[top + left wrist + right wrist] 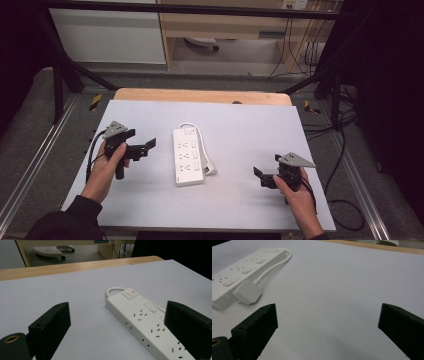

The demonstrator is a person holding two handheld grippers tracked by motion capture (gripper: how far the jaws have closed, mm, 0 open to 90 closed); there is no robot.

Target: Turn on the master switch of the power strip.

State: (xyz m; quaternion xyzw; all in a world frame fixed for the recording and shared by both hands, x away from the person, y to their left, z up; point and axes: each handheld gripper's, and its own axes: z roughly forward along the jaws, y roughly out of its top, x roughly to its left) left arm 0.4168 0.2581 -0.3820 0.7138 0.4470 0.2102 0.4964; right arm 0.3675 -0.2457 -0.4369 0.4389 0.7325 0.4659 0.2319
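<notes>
A white power strip [187, 156] lies lengthwise in the middle of the light mat. Its white cord loops at the far end and runs down its right side to a white plug [209, 170] resting against it. My left gripper [147, 147] is held to the left of the strip, open, jaws pointing toward it. In the left gripper view the strip [145, 325] lies just ahead between the wide-apart jaws of the gripper [117, 332]. My right gripper [261, 177] stands open to the right of the strip, apart from it. The right gripper view shows the plug [248, 292] and strip [239, 272] at upper left, with bare mat between the gripper's [327, 327] jaws.
The light mat [240, 135] covers a wooden table [200, 95] whose far edge shows behind it. Black frame bars [60, 75] and cables [345, 150] flank the table. A shelf unit [225, 30] stands beyond on the floor.
</notes>
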